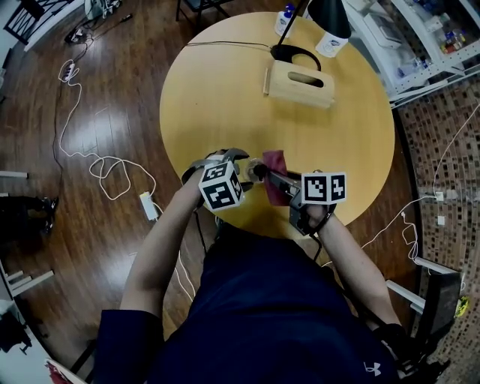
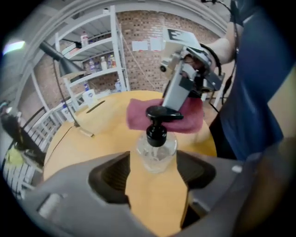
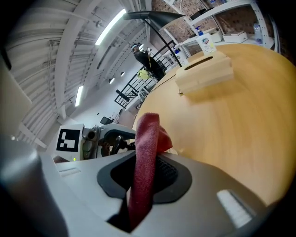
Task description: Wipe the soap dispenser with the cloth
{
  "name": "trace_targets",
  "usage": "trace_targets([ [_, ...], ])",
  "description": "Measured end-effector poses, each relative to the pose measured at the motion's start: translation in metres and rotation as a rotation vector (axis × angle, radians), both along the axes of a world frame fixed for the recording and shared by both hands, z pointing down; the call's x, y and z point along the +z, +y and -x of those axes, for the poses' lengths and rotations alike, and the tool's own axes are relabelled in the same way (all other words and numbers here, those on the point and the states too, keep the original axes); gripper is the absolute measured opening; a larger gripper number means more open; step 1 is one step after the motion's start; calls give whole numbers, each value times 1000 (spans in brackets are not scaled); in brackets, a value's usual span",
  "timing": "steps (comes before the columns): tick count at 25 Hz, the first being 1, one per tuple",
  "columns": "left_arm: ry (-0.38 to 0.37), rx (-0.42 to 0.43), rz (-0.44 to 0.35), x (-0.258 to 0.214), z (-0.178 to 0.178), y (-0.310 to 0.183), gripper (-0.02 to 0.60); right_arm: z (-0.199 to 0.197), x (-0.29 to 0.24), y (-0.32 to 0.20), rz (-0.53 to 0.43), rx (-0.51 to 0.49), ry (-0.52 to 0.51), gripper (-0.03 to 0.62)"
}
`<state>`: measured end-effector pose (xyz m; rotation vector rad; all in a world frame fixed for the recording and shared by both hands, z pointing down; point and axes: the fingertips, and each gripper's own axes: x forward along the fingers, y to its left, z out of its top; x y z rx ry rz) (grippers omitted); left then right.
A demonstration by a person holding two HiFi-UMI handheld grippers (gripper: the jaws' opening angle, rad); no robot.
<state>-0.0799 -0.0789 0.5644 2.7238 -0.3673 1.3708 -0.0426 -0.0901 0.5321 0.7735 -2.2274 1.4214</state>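
Note:
A clear soap dispenser (image 2: 156,149) with a black pump stands on the round wooden table (image 1: 225,97) near its front edge. It also shows small in the head view as the soap dispenser (image 1: 255,169). My left gripper (image 2: 157,170) is open, its jaws on either side of the bottle, with a sliver of table showing at the left jaw. My right gripper (image 3: 143,172) is shut on a red cloth (image 3: 147,152). The cloth (image 2: 187,118) hangs just behind the pump, and whether it touches the bottle is hidden. In the head view the left gripper (image 1: 244,166) and right gripper (image 1: 268,178) meet over the cloth (image 1: 276,161).
A wooden tissue box (image 1: 300,84) lies at the far side of the table, beside a black desk lamp (image 1: 328,16) and two small bottles (image 1: 283,19). White cables (image 1: 105,169) trail over the floor at the left. Shelving (image 2: 92,60) stands beyond the table.

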Motion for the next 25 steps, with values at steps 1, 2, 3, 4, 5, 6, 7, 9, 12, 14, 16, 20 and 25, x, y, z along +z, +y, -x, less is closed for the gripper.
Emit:
trace_targets([
  [1, 9, -85, 19, -1, 3, -1, 322, 0, 1, 7, 9, 0, 1, 75],
  [2, 25, -178, 40, -2, 4, 0, 325, 0, 2, 13, 19, -4, 2, 75],
  [3, 43, -261, 56, -2, 4, 1, 325, 0, 3, 18, 27, -9, 3, 75],
  [4, 58, -321, 65, -3, 3, 2, 322, 0, 3, 20, 32, -13, 5, 75],
  [5, 67, -351, 64, -2, -1, 3, 308, -2, 3, 19, 31, -15, 8, 75],
  [6, 69, -353, 55, -1, -4, 4, 287, -3, 3, 14, 27, -14, 12, 75],
  [7, 66, -334, 42, 1, -7, 4, 282, -5, 2, 8, 20, -9, 17, 75],
  [9, 49, -241, 19, 2, -9, 2, 275, -7, 0, -10, 2, 4, 21, 75],
  [12, 14, -26, 4, 4, -10, -1, 268, -6, -1, -26, 1, 2, 21, 75],
  [14, -27, 52, 4, 3, -7, -3, 272, -4, 1, -22, 8, -2, 18, 75],
  [16, -36, 1, 13, 1, -4, -4, 321, -3, 3, -13, 14, 15, 7, 75],
  [20, 61, -236, 60, 1, -12, 1, 351, -1, 3, 8, 49, 48, -26, 74],
  [25, 64, -134, 9, 4, -18, 13, 305, -7, 2, 13, 55, 32, -17, 74],
])
